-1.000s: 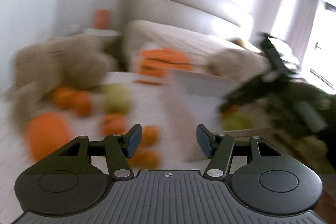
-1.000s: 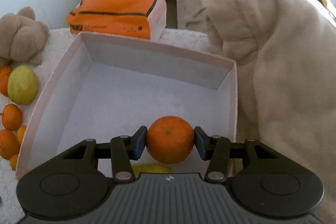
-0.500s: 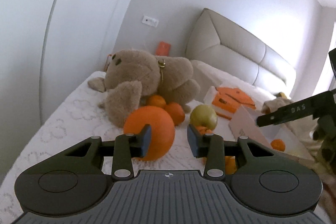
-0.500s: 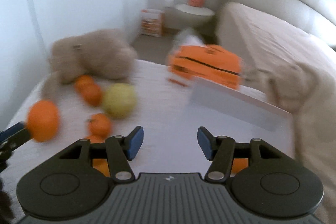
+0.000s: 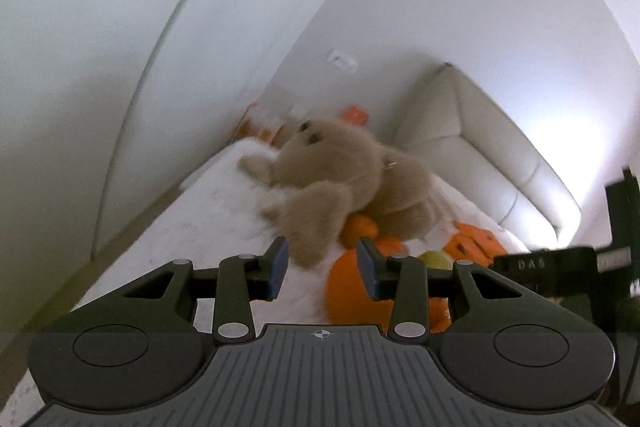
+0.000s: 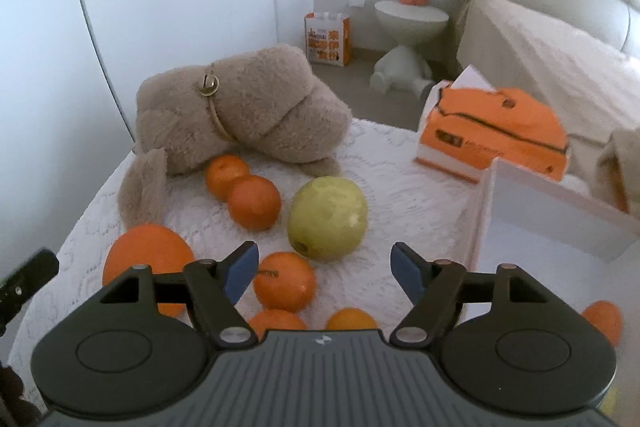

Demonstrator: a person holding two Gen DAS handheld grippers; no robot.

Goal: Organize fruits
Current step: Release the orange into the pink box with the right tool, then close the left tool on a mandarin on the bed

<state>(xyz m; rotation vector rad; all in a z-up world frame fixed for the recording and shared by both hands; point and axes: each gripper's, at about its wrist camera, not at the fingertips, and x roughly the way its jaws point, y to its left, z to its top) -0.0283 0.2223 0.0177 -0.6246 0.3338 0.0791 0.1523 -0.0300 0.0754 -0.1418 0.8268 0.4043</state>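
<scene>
My left gripper [image 5: 322,269] sits at a moderate gap, jaws apart, nothing between the pads. The big orange [image 5: 352,291] is low and just right of its centreline, partly behind the right finger; can't tell if that finger touches it. The teddy bear [image 5: 344,183] lies beyond the fingertips on the white bedspread [image 5: 192,235]. This view is slightly blurred.

My right gripper [image 6: 323,273] is spread wide and empty. The yellow-green fruit [image 6: 328,218] lies on the bedspread just ahead of the gap, a little left of centre, not touching either finger. A mid orange [image 6: 285,281] sits right beside the left fingertip, and two smaller ones [image 6: 276,323] peek out below it at the gripper body. Two more oranges [image 6: 254,202] rest touching each other against the bear. The big orange shows at far left, partly behind the left finger linkage.

The white box [image 6: 560,223] stands to the right of the gripper, open top, with one orange [image 6: 604,321] inside near its close corner. The orange tissue pack [image 6: 496,135] sits behind the box.
</scene>
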